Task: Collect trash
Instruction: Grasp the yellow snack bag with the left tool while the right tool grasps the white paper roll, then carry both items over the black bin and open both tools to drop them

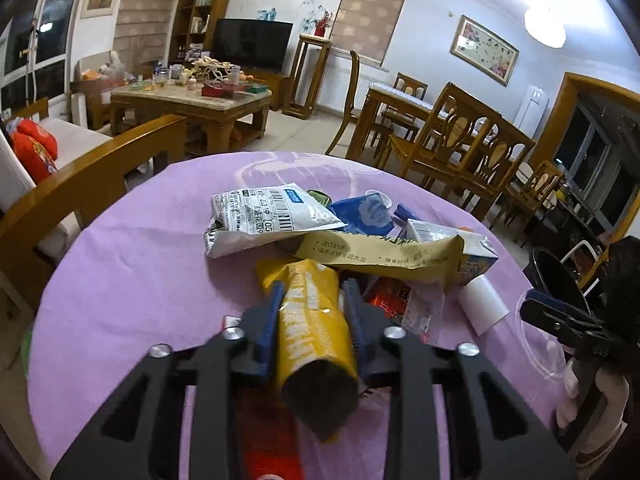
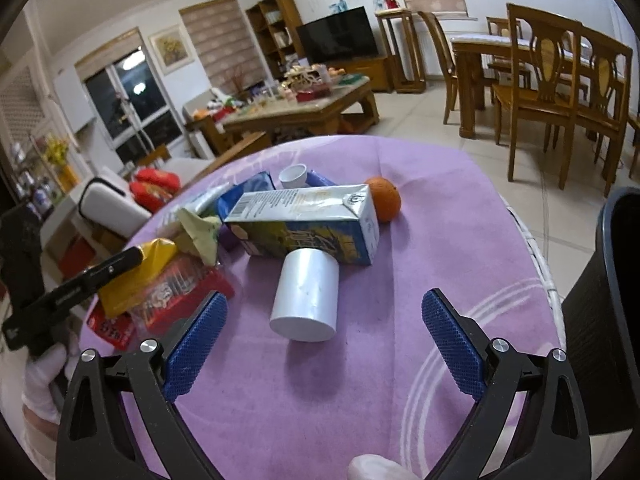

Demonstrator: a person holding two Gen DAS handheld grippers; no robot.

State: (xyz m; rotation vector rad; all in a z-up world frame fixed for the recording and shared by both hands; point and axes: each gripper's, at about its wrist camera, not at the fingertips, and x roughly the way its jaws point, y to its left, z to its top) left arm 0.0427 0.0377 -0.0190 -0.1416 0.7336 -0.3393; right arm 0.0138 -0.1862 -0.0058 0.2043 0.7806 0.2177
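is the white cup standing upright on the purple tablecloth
No, the white cup lies on its side on the purple tablecloth, its far end against the milk carton.

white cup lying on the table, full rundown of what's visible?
The white cup is a plain, smooth cylinder, paper or plastic by its look, lying on its side on the purple tablecloth. Its closed flat end faces the right gripper, whose open jaws are clear of it. The far end lies against the blue-and-yellow carton. No print or dents show.
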